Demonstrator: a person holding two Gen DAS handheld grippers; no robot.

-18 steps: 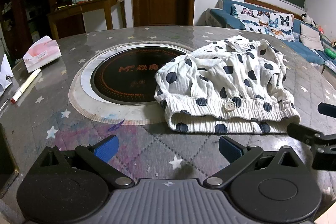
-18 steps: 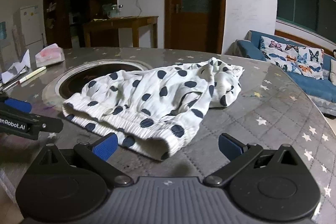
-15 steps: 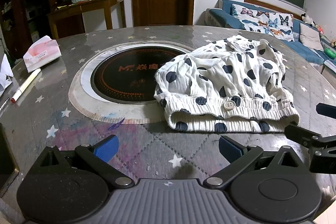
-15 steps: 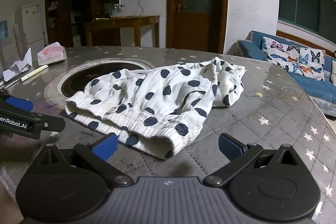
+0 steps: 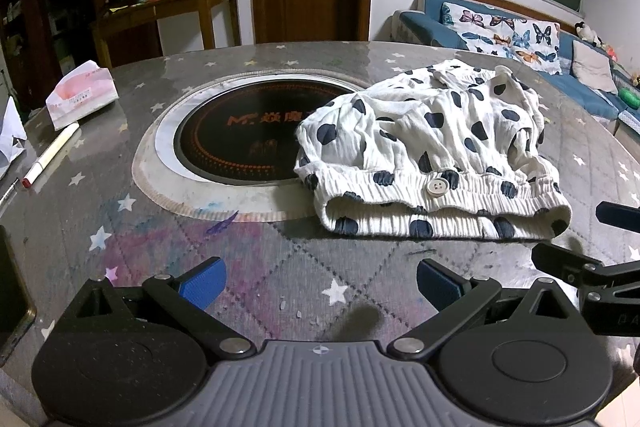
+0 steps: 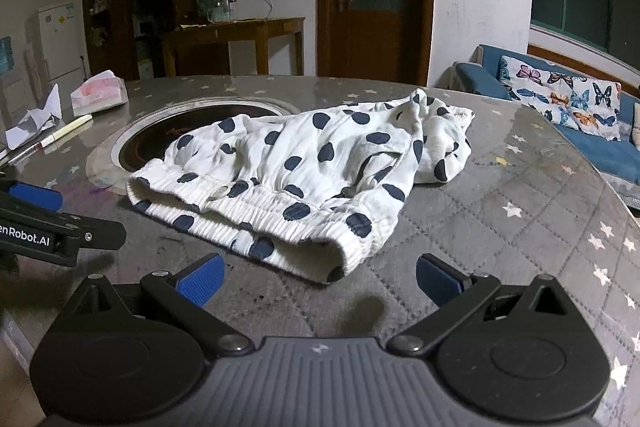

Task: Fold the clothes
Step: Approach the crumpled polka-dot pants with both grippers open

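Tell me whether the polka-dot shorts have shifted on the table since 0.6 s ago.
No. In the left wrist view the polka-dot shorts overlap the round cooktop just as before.

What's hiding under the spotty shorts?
The spotty shorts lie on the grey star-patterned table and cover one edge of the round black cooktop. Anything else beneath the cloth is hidden.

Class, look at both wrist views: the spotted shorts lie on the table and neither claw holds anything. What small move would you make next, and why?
Probably ease both claws forward to the waistband. The left claw and right claw are open and short of the shorts, whose waistband faces them, offering the closest edge to grip for a fold.
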